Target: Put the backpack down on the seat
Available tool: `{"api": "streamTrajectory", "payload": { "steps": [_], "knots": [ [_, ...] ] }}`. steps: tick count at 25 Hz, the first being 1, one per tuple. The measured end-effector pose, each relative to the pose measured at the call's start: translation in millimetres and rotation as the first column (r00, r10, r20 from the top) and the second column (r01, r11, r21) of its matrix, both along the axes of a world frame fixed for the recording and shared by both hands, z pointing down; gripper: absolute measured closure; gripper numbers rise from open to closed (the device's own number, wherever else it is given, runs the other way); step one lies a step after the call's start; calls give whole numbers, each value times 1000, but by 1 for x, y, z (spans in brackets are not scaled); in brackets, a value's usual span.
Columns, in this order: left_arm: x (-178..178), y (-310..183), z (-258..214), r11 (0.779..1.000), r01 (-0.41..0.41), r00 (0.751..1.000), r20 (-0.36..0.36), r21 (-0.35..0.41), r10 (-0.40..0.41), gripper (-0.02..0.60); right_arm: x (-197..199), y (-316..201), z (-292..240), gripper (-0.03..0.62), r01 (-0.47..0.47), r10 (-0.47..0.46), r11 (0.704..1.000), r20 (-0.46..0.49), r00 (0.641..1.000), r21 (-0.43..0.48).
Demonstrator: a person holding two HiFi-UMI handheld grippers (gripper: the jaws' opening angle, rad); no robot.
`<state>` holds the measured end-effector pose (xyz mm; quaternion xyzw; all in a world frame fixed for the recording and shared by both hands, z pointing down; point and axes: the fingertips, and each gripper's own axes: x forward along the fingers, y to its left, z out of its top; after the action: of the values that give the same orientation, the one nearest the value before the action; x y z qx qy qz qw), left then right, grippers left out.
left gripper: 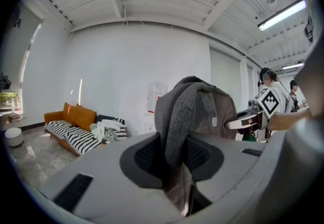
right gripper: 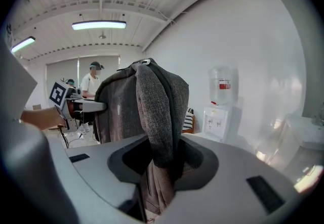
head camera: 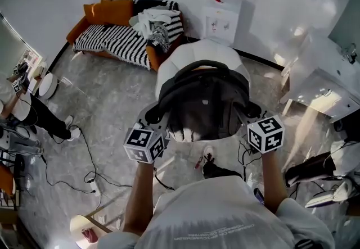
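In the head view a dark grey backpack (head camera: 202, 102) hangs between my two grippers, over a rounded white seat (head camera: 194, 54) whose top shows beyond it. My left gripper (head camera: 154, 114) grips the pack's left side and my right gripper (head camera: 250, 112) its right side. In the left gripper view the jaws are shut on a grey shoulder strap (left gripper: 174, 127), with the backpack (left gripper: 210, 112) body behind it. The right gripper view shows its jaws shut on the other grey strap (right gripper: 157, 112). Whether the backpack's bottom touches the seat is hidden.
An orange sofa (head camera: 121, 34) with a striped cover and a heap of clothes (head camera: 154, 23) stands against the far wall, beside a water dispenser (head camera: 228, 9). Cables (head camera: 84, 175) lie on the floor at left. A white table (head camera: 326, 85) is at right. A person (head camera: 22, 113) sits far left.
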<state>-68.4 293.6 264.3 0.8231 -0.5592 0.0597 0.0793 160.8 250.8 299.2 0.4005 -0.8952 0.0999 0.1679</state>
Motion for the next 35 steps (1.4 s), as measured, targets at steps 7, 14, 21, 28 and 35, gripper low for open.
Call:
{"api": "streamTrajectory", "payload": {
  "steps": [7,14,21,28,35],
  "knots": [
    [-10,-73,-11,999,16,1000,11,-30,-15,485,-11,-77,-10,479,23,-23,999,0,1000,-34],
    [-19,-125,-1,998,49,999,8,-48,-49,485,-22,-135,3,479,56,-55,997,5,998,-62],
    [-22,-172,2,996,70,998,4,-61,-70,485,-25,-185,5,479,78,-78,994,5,997,-78],
    [-36,-216,0,994,90,996,-8,-65,-91,485,-40,-232,2,479,98,-98,992,0,995,-81],
    [-52,-230,1,993,94,995,-15,-75,-96,485,-57,-248,1,479,126,-127,988,-9,992,-86]
  ]
}}
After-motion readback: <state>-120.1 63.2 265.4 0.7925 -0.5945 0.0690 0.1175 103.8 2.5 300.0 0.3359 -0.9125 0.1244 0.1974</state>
